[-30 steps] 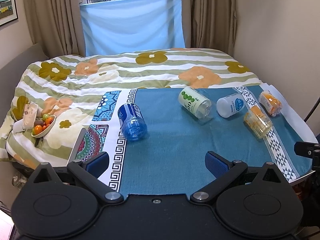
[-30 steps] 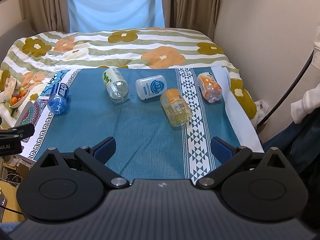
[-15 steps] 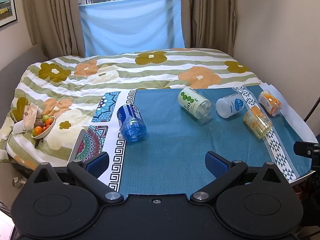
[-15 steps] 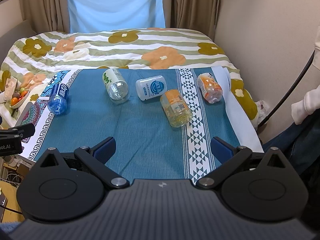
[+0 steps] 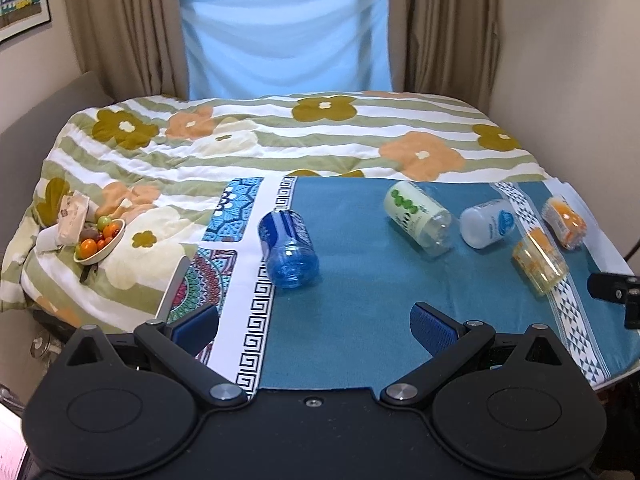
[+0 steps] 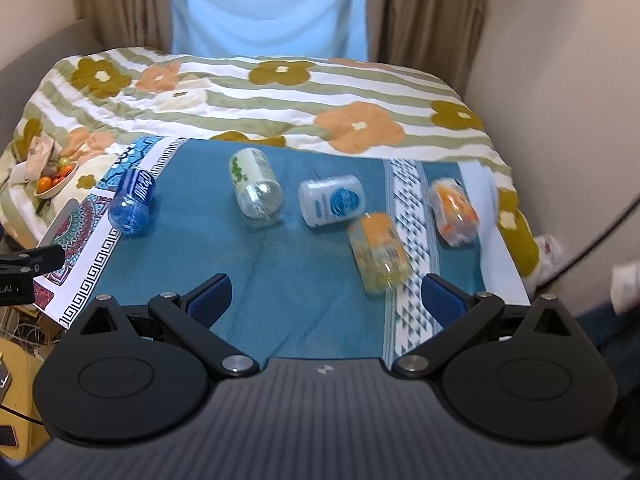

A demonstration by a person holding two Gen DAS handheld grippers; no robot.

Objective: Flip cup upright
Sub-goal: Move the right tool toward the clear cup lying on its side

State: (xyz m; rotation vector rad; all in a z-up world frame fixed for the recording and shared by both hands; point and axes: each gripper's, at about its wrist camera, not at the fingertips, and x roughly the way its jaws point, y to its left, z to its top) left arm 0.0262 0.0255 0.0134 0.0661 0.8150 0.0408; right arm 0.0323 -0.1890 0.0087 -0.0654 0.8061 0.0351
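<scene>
While all five translucent plastic cups lie sideways on the teal patterned cloth (image 5: 360, 300), nothing flipped yet. Blue-tinted cup (image 5: 289, 249) at eleven o'clock of left gripper (image 5: 314, 326), amber cup (image 6: 378, 258) at one o'clock of right gripper (image 6: 326, 298). Both grippers spread wide, holding nothing.

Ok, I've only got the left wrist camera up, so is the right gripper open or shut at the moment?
Observer: Open. The right gripper has its blue pads wide apart, with nothing between them.
Operator: Which cup is closest in front of it?
Observer: The clear yellow-orange plastic cup. It lies on its side on the teal patterned cloth, just ahead of the right-hand pad and not touching it. That view is a bit blurred.
</scene>
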